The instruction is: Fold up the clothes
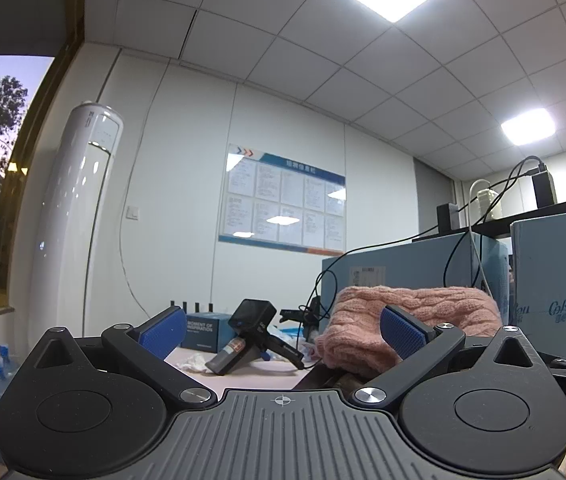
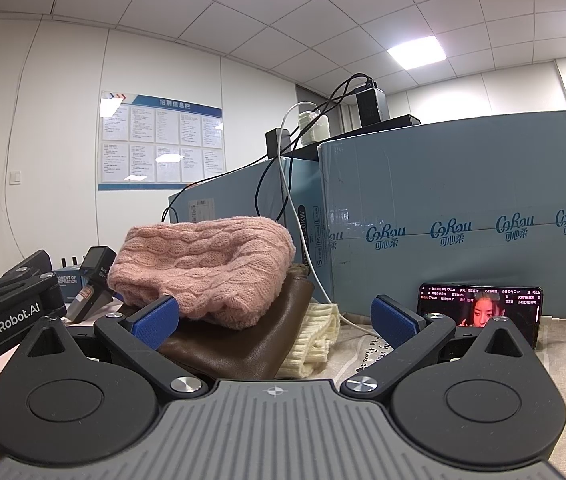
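Note:
A folded pink cable-knit sweater (image 2: 203, 264) tops a small pile, over a brown leather garment (image 2: 235, 344) and a cream ribbed knit (image 2: 315, 340). The pile rests on a printed cloth (image 2: 383, 360) just ahead of my right gripper (image 2: 277, 320). That gripper is open, with its blue pads level with the pile's near edge and nothing between them. In the left wrist view the pink sweater (image 1: 415, 320) lies ahead and to the right, behind the right fingertip. My left gripper (image 1: 283, 332) is open and holds nothing. Its black body (image 2: 7, 312) shows left of the pile.
Tall blue cartons (image 2: 463, 220) stand close behind the pile, with cables and chargers on top. A phone (image 2: 479, 312) leans against them, screen lit. On the table's left lie a handheld camera device (image 1: 251, 336), a blue box (image 1: 203, 330) and crumpled tissue (image 1: 195, 360). A white air-conditioner tower (image 1: 79, 220) stands at the far left.

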`<state>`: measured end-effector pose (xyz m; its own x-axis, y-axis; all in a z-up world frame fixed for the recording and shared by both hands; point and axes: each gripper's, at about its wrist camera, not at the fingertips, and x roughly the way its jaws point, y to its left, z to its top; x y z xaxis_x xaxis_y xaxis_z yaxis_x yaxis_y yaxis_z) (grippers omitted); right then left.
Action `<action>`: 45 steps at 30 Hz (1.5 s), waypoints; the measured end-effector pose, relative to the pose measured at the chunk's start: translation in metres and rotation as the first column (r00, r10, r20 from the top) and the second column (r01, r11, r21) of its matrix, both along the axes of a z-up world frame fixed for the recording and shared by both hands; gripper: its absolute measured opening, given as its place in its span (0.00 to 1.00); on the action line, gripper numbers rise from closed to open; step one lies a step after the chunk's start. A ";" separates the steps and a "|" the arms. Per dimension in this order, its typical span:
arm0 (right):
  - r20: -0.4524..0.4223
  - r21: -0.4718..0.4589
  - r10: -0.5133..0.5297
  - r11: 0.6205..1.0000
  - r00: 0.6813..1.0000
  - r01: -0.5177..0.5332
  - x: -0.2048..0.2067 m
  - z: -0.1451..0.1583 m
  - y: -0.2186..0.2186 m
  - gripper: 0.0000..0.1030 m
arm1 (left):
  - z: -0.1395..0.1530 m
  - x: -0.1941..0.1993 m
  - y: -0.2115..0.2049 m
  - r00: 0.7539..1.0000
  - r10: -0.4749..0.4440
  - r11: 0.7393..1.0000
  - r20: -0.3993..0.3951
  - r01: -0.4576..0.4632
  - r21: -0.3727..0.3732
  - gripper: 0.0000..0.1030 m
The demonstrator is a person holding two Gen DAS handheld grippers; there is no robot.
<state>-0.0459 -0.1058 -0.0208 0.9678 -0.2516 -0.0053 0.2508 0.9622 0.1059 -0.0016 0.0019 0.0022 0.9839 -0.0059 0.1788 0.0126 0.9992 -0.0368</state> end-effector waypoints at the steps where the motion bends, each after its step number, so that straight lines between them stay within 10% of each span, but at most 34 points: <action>1: 0.000 0.000 0.000 1.000 1.000 0.000 0.000 0.000 0.000 1.00 | 0.000 0.000 0.001 1.000 0.000 1.000 0.002 0.000 0.000 1.00; 45: 0.001 0.000 0.001 1.000 1.000 -0.001 -0.003 0.001 0.000 1.00 | -0.001 0.000 0.001 1.000 -0.001 1.000 0.005 0.001 -0.002 1.00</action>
<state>-0.0487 -0.1056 -0.0201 0.9679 -0.2511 -0.0045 0.2502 0.9624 0.1058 -0.0020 0.0025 0.0010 0.9830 -0.0065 0.1838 0.0139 0.9992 -0.0387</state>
